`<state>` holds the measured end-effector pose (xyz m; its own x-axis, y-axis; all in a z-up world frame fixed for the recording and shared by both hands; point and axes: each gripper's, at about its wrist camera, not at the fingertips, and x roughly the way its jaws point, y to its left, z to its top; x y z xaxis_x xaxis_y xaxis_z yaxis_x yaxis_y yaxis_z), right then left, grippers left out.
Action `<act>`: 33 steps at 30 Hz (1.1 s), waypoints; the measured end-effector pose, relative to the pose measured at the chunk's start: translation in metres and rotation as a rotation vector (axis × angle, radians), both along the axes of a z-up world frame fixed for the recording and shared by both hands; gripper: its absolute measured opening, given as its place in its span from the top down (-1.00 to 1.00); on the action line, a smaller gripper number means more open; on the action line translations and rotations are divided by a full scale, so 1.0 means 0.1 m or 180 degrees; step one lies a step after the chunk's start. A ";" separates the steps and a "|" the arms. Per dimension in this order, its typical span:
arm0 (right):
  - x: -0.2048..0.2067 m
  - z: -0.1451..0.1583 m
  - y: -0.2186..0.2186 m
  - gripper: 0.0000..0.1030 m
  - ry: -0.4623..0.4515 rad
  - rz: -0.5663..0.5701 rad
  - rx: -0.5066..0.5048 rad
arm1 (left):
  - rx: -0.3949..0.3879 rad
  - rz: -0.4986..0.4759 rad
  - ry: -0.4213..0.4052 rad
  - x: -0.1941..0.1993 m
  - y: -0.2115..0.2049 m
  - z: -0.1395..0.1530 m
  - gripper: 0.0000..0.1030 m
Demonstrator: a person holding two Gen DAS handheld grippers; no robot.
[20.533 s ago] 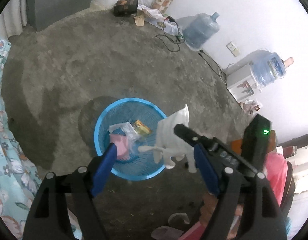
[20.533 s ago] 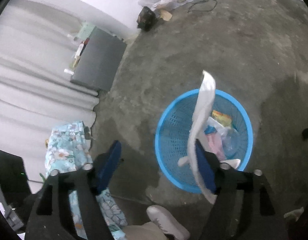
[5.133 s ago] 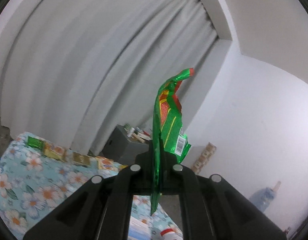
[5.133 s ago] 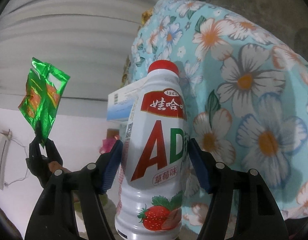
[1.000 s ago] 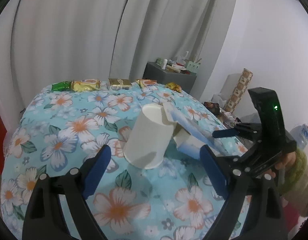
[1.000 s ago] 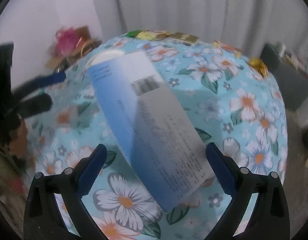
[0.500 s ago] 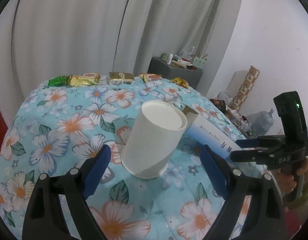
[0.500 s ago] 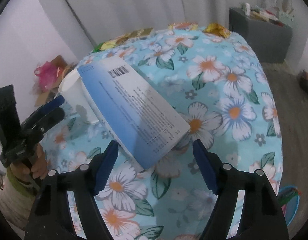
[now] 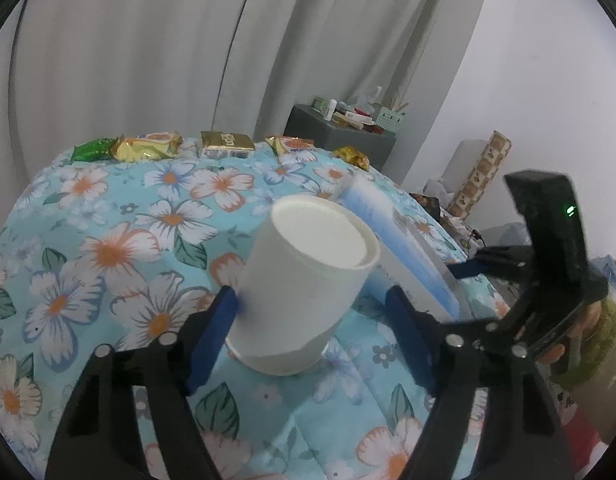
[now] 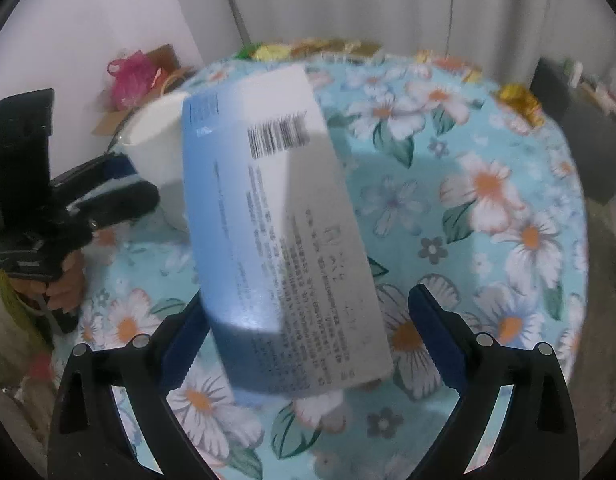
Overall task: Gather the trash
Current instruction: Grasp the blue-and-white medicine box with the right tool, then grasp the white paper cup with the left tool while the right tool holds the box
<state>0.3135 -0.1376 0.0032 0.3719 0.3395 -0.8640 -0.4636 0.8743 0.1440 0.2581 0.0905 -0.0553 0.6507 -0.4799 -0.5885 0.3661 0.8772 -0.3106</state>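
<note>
White paper cup (image 9: 308, 284) sits mid-frame between our left gripper (image 9: 312, 332) jaws — spread wide, gripping nothing yet. Right gripper (image 10: 308, 336), equally wide, straddles the blue carton (image 10: 279, 232), seemingly unpinched — both poised for pickup.

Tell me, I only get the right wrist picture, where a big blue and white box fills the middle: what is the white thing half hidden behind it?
Observer: A white paper cup. It stands on the flowered cloth, right beside the box.
Operator: Is the other gripper gripping it?
Observer: Not yet. The left gripper straddles the cup with its jaws open. One pad meets the cup's side and the other stands clear.
Operator: And the blurry bright bits at the far edge?
Observer: A row of snack packets, green and yellow, with a gold carton among them.
</note>
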 end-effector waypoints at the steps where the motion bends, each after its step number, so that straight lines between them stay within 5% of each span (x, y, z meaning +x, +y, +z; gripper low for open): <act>1: 0.00 -0.02 0.00 -0.74 0.0025 0.0002 0.0016 | -0.0013 0.0014 0.0004 0.01 0.01 0.00 -0.28; 6: -0.09 -0.02 0.00 -0.39 0.0013 -0.0175 -0.0034 | -0.0106 0.0054 0.0046 0.02 0.06 0.00 -0.19; 12: -0.36 0.11 -0.21 -0.38 0.0199 -0.0679 0.0198 | -0.0021 0.0086 0.0099 -0.09 0.03 0.08 -0.12; 23: -1.36 0.15 -0.52 -0.38 0.0462 -0.1287 0.0547 | -0.0246 -0.0051 0.0456 -0.97 0.03 0.21 -0.04; 33: -1.83 0.05 -0.33 -0.42 0.0336 -0.1453 0.0141 | 0.0089 -0.0078 0.0447 -1.57 -0.21 0.05 -0.04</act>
